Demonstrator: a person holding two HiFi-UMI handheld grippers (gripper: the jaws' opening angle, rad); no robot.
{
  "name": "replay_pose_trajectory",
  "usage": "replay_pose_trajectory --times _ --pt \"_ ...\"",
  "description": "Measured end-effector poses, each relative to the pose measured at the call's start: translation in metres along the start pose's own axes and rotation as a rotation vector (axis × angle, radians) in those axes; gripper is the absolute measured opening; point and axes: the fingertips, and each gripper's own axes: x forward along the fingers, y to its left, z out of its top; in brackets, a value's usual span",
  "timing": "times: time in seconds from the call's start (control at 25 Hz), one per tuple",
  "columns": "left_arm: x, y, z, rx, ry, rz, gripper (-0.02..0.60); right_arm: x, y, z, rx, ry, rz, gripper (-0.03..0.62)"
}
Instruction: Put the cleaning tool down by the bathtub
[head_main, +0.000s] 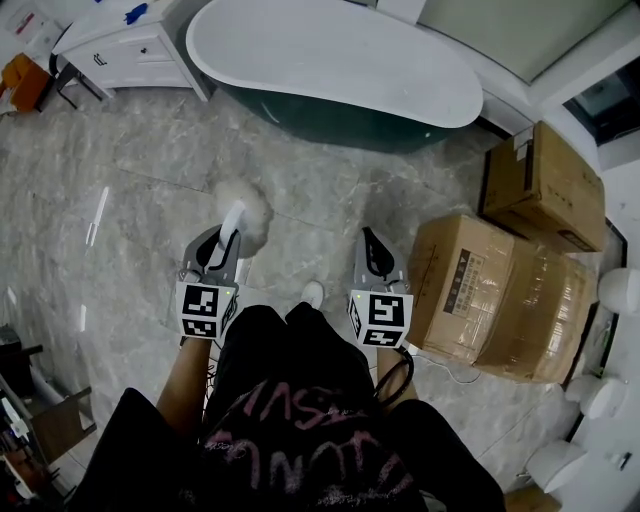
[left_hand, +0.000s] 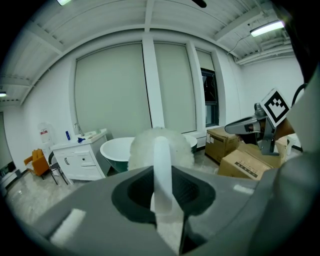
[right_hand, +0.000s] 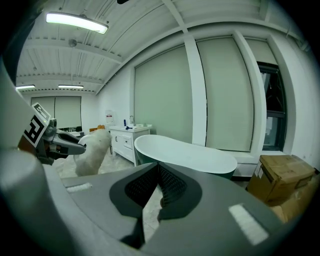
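I am holding the left claw (head_main: 224, 243) clamped on the cleaning tool (head_main: 233, 220): in the left gripper view its jaws are pressing on the white handle (left_hand: 161, 170), which is standing straight up out of the left claw (left_hand: 168, 210). The handle's lower end is disappearing between the pads, so I cannot make out how long it is. The fluffy white head (left_hand: 150, 145) is sitting just beyond the jaw tips. From the head view it is blurring into the pale floor (head_main: 150, 200), and its edge is hard to trace.

The bathtub (head_main: 340, 60) is lying well ahead of both claws, apart from the tool. In the left gripper view the fluffy head is covering the middle of the tub (left_hand: 112, 147).

The right claw (head_main: 368, 238) is hanging beside the left one with its jaws together and nothing between them (right_hand: 152, 200). The cardboard boxes (head_main: 500, 295) are standing just to its right, one partly cut off in its own view (right_hand: 280, 177).

My hands are showing only in part behind the marker cubes, under the dark clothing.
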Motion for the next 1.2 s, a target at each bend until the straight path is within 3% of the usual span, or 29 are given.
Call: replay_pose_trajectory --times 0.12,0.4,0.68,1.2 --pt "0.009 -0.004 0.002 0.004 0.037 -0.01 0.078 0.008 -0.01 0.0 0.01 0.011 0.006 0.015" --pt "0.04 -0.003 0.011 0.034 0.029 -0.031 0.078 0.029 -0.025 0.002 0.03 0.013 -0.002 0.015" --pt "0.098 0.013 0.003 0.026 0.055 -0.062 0.078 0.071 -0.047 -0.007 0.05 0.035 -0.045 0.014" --pt "0.238 0.061 -0.062 -0.043 0.196 -0.103 0.078 0.187 -0.078 -0.07 0.098 0.143 -0.119 0.014"
